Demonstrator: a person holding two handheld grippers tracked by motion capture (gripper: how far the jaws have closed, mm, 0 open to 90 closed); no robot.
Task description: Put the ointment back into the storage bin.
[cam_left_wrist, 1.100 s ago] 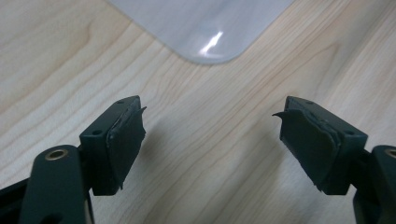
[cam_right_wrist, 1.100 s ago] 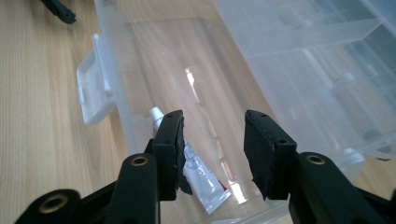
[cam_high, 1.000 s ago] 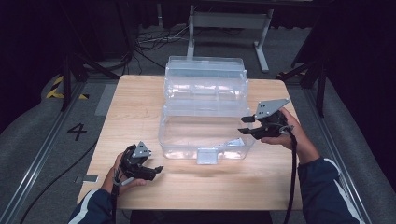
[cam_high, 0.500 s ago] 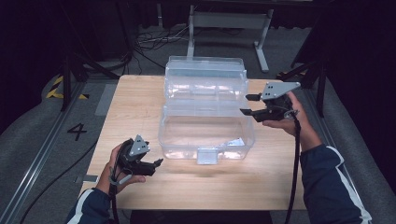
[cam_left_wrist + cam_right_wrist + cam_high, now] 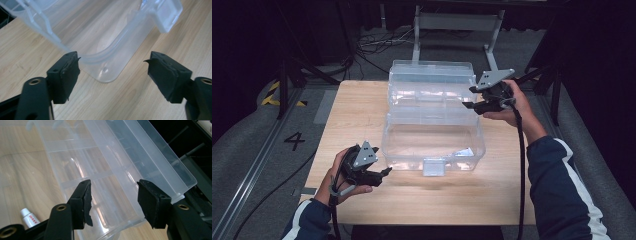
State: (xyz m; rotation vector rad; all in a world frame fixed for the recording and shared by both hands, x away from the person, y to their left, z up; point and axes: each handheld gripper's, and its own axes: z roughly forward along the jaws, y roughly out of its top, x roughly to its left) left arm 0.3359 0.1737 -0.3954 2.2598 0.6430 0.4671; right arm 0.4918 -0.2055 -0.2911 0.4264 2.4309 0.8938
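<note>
A clear plastic box [image 5: 432, 142] stands in the middle of the wooden table [image 5: 362, 115], its lid [image 5: 432, 85] swung back and open. My left gripper [image 5: 382, 176] hovers at the box's front left corner [image 5: 105, 50]. Its jaws are open and have just been closing a little, with nothing between them. My right gripper [image 5: 469, 98] is held at the right end of the lid [image 5: 112, 162]. Its jaws are open and have been opening, and nothing is gripped. In each gripper view the jaws of my left gripper [image 5: 112, 62] and my right gripper [image 5: 113, 192] stand apart over the plastic.
A white latch tab [image 5: 433, 166] hangs on the box's front wall. A small white tube [image 5: 29, 217] lies by the box's near right end. Bare wood runs along the front edge. Metal stand legs [image 5: 452, 30] and cables lie on the floor behind the table.
My right hand has risen and gone back from the box's front right part to the lid's right end. My left hand has lifted a little toward the box's corner.
</note>
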